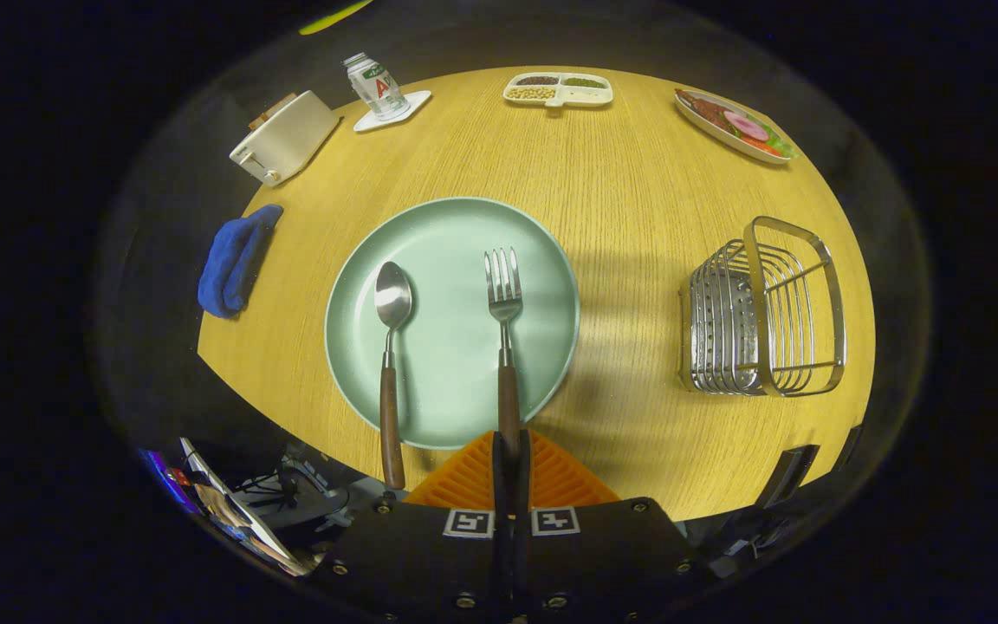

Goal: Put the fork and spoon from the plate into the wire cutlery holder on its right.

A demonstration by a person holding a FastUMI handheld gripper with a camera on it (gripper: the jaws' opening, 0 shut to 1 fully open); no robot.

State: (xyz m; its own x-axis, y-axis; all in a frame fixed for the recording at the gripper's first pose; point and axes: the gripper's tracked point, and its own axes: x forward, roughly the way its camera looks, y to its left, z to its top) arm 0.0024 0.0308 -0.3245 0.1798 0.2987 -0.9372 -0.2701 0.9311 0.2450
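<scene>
- gripper view: the gripper (509,451) has its fingers pressed together on the brown handle end of the fork (505,338); both fingers pinch it.
- fork lies on the pale green plate (451,234), tines pointing away from the fingers.
- spoon (391,364) lies on the same plate, left of the fork and parallel to it, handle overhanging the near rim.
- wire cutlery holder (763,312) stands on the wooden surface (620,191), right of the plate and apart from it.
- blue cloth (235,260) lies at the surface's left edge; toaster (284,137) stands beyond it.
</scene>
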